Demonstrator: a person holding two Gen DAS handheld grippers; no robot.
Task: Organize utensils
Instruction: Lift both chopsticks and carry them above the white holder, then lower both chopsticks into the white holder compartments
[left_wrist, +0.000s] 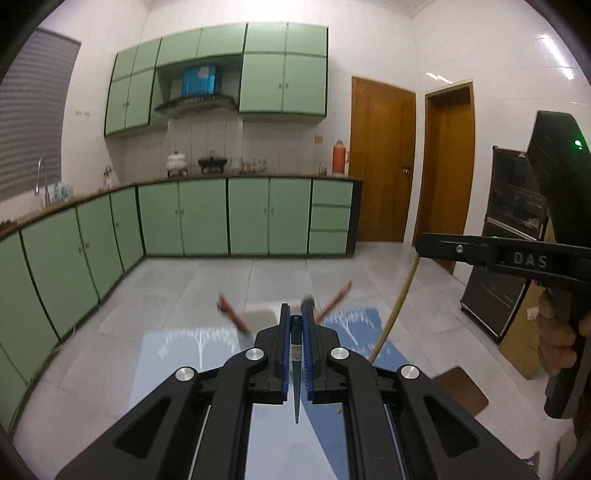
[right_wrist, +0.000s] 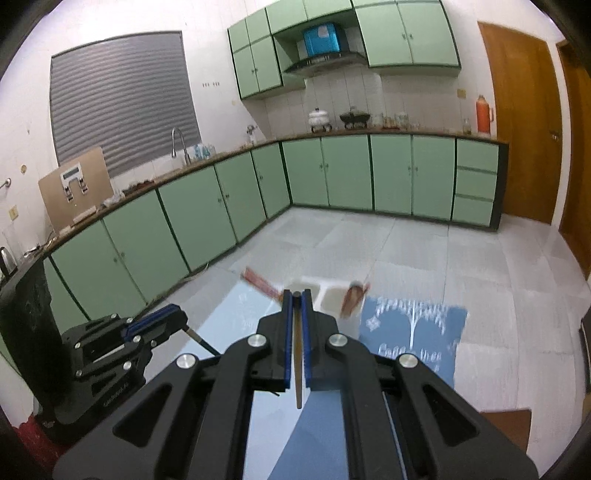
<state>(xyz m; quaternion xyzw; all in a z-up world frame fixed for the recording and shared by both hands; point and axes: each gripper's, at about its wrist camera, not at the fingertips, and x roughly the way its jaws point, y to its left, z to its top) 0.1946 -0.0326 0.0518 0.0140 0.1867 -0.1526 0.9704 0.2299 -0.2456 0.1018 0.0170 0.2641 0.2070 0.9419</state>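
Utensils (right_wrist: 258, 283) over blue cloth (right_wrist: 413, 332), green kitchen cabinets (right_wrist: 391, 173), tiled floor (right_wrist: 369, 243)

Two grippers (left_wrist: 295, 321) (right_wrist: 296, 299), two chopsticks (left_wrist: 296, 384) (right_wrist: 297, 365) (one per gripper)

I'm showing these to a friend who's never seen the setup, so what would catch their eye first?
Probably the black tongs with blue pads filling the foreground of each wrist view: the left tongs shut on a dark thin utensil, the right tongs shut on a light wooden stick. Behind them, mint green cabinets wrap around the kitchen, and a blue patterned mat lies just beyond the tongs.
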